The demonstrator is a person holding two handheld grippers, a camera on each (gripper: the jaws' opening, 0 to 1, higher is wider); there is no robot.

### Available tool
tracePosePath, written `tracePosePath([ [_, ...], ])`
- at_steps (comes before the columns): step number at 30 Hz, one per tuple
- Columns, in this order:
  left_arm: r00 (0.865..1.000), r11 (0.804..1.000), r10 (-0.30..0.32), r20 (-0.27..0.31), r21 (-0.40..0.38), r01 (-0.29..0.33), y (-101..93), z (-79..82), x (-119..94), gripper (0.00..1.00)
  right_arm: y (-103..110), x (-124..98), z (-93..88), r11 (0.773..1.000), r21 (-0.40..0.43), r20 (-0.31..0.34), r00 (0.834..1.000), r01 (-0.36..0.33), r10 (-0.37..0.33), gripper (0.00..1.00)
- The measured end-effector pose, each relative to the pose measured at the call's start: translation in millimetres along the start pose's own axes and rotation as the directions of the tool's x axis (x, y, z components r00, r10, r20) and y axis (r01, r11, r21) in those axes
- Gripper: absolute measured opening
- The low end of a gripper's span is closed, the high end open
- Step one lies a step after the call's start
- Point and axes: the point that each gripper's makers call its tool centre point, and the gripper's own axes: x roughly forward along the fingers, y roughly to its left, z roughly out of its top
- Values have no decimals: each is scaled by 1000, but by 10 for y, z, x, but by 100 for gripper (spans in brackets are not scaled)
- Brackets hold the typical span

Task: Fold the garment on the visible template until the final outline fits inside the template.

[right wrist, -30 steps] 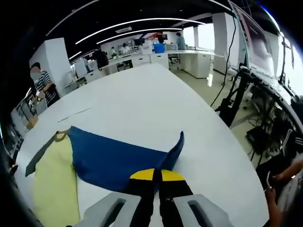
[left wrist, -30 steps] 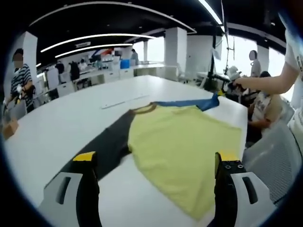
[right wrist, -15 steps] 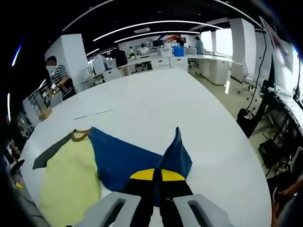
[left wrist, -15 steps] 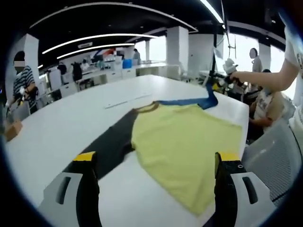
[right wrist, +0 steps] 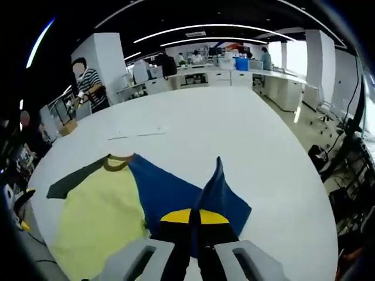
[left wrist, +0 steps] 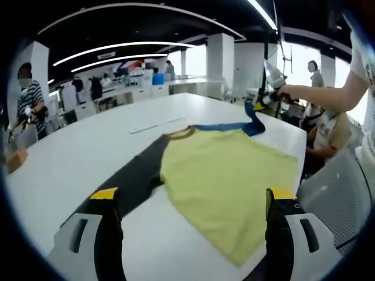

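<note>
The white table [left wrist: 70, 152] carries everything here, and its near rounded edge is where the trouble could come from. Spread flat on it lies the raglan T-shirt [left wrist: 228, 181]: yellow body, brown collar [right wrist: 117, 162], one dark grey sleeve [left wrist: 137, 175] stretched out flat to one side of the collar, and one blue sleeve [right wrist: 170, 190] on the other side.

No marked template outline can be made out on the table, so fit cannot be judged yet. In the left gripper view the shirt's hem sits close to the table edge, and I judge that a hard pull across the body could drag that hem over the edge and out of the workspace.

The right gripper [right wrist: 194, 218] is clamped on the end of the blue sleeve, jaws pressed together with cloth rising between them; the left gripper view shows it from afar [left wrist: 266, 99], holding the sleeve lifted above the table beyond the collar. If the grip is shallow, the sleeve may slip free mid-fold and land crooked. Lifting too high could also tug the shoulder and wrinkle the yellow panel.

The left gripper [left wrist: 190, 202] hangs near the hem with its jaws spread wide and nothing between them, so nothing pins the body against that pull.
</note>
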Motion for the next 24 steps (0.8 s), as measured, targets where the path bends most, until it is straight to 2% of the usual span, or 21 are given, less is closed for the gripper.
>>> tracePosePath([
  [5,1000,1000,9,9,-11,-9,3,0,-22,99,149,43,73,999,-37,-11,1000,-27,26,0],
  [24,1000,999,7,23,37,-8,-27,15,-115,99,672,210,372,984,-133,-37,992,-123,119,0],
])
